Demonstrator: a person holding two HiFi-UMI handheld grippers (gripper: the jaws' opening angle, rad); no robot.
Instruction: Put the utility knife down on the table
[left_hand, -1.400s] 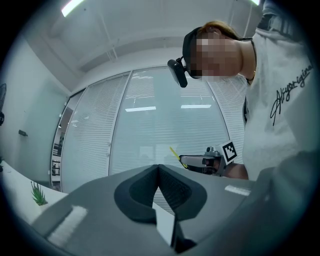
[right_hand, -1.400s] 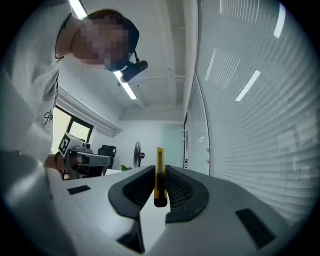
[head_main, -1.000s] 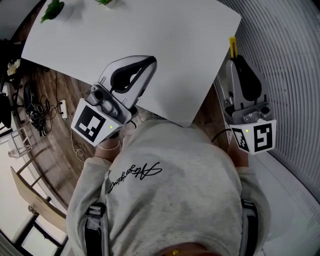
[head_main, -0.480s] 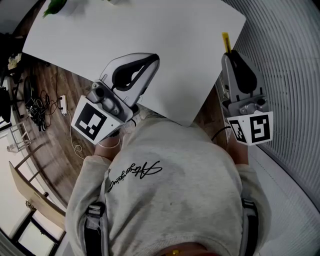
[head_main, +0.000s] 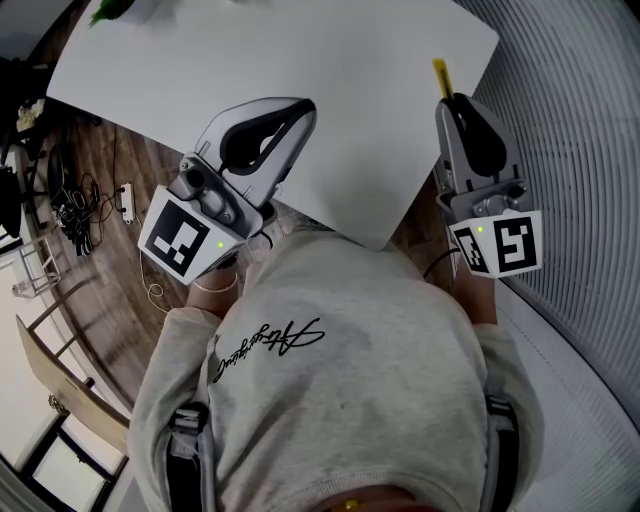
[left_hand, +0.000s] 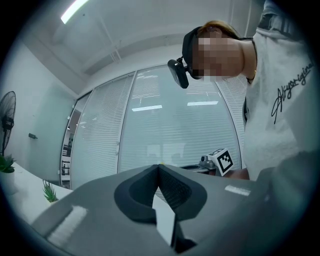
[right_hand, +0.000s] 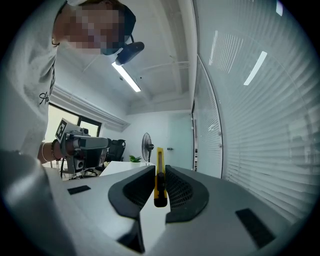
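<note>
**Knife gripped, not yet set down**

The right tool (head_main: 452, 105) is closed on the slim yellow plastic utility knife (right_hand: 159, 172). Its jaws pinch the knife's rear end, and the body sticks out forward past the tips. In the upper right of the head view, the knife sits over the right edge of the plain white rectangular tabletop (head_main: 300, 60). It appears to be held above the tabletop, not resting on it. The left tool (left_hand: 159, 169), at centre left, has its jaws together on nothing. Lowering and release are left.
</note>
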